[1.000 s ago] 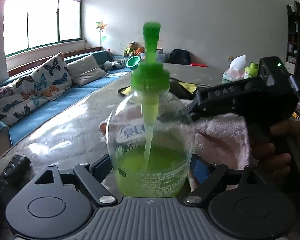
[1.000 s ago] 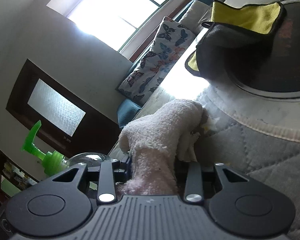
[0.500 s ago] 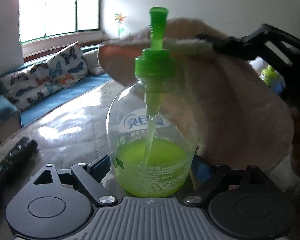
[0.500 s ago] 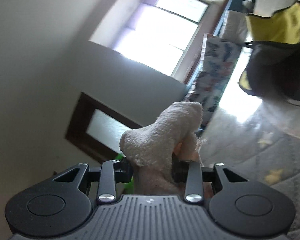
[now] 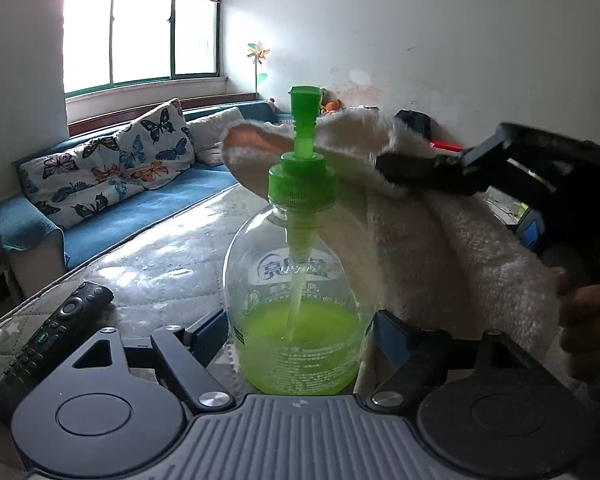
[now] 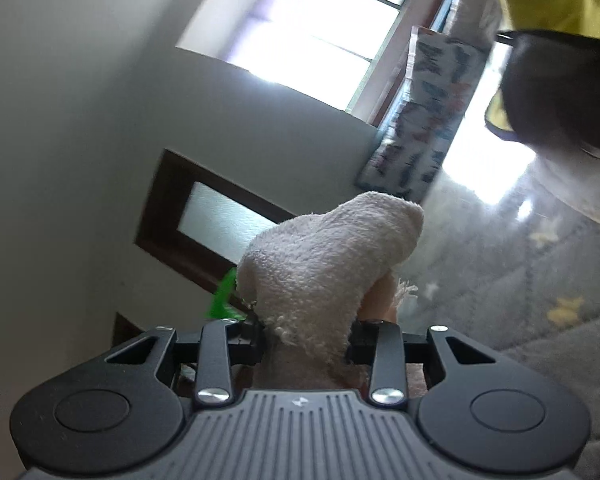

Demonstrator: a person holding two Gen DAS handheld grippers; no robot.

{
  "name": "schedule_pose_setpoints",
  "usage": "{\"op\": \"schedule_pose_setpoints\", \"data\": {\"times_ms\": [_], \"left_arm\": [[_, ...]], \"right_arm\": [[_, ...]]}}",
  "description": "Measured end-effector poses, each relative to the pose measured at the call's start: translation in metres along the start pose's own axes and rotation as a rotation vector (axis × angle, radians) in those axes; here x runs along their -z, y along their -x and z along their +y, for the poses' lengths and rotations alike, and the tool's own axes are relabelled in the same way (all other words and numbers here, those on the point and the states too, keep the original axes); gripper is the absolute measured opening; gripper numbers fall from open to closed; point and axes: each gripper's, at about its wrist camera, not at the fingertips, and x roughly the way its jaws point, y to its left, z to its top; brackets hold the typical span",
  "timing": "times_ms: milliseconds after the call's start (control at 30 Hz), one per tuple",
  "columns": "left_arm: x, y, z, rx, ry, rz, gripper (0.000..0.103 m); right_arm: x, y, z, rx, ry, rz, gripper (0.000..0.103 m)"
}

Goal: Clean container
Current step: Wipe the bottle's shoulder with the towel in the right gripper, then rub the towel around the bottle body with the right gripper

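The left gripper [image 5: 300,344] clamps the soap bottle [image 5: 298,312] upright near the camera. From the right, the right gripper [image 6: 306,344] reaches level, grasping the towel [image 5: 440,232] behind the pump.

remote control [image 5: 48,336], butterfly cushions [image 5: 112,164], blue sofa [image 5: 140,216]
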Motion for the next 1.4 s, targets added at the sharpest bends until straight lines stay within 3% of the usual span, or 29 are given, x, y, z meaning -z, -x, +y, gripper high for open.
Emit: {"op": "schedule_pose_setpoints", "data": {"times_ms": [233, 400, 533, 600, 700, 767, 867, 1000, 1100, 1333, 1400], "left_arm": [[0.008, 0.008, -0.009, 0.008, -0.006, 0.004, 0.081], [0.009, 0.007, -0.005, 0.004, -0.007, 0.007, 0.084], [0.008, 0.008, -0.003, -0.009, -0.011, 0.01, 0.084], [0.008, 0.009, -0.002, -0.016, -0.011, 0.01, 0.085], [0.007, 0.012, 0.001, -0.02, -0.006, 0.007, 0.087], [0.007, 0.013, 0.002, -0.019, -0.002, 0.003, 0.087], [0.005, 0.015, 0.002, -0.018, -0.004, -0.007, 0.087], [0.003, 0.016, 0.002, -0.004, 0.001, -0.022, 0.083], [0.002, 0.016, 0.001, 0.009, -0.007, -0.024, 0.078], [0.004, 0.018, 0.002, 0.015, -0.008, -0.028, 0.078], [0.004, 0.018, 0.003, 0.006, -0.008, -0.027, 0.078]], "right_arm": [[0.002, -0.006, -0.011, 0.162, -0.032, 0.019, 0.035], [0.005, -0.008, -0.003, 0.259, 0.043, 0.034, 0.048], [0.005, -0.007, 0.004, 0.263, 0.066, 0.02, 0.063], [0.005, -0.003, 0.006, 0.257, 0.066, 0.003, 0.064], [0.004, 0.003, 0.007, 0.261, 0.064, -0.022, 0.062], [0.004, 0.004, 0.007, 0.266, 0.063, -0.025, 0.041], [0.004, 0.007, 0.005, 0.251, 0.033, -0.034, 0.03], [0.004, 0.013, 0.004, 0.164, -0.003, -0.06, 0.027], [0.004, 0.019, 0.008, -0.001, -0.028, -0.096, 0.027], [0.012, 0.003, 0.027, -0.04, 0.068, 0.0, 0.027], [0.013, 0.0, 0.029, -0.009, 0.078, 0.019, 0.027]]}}
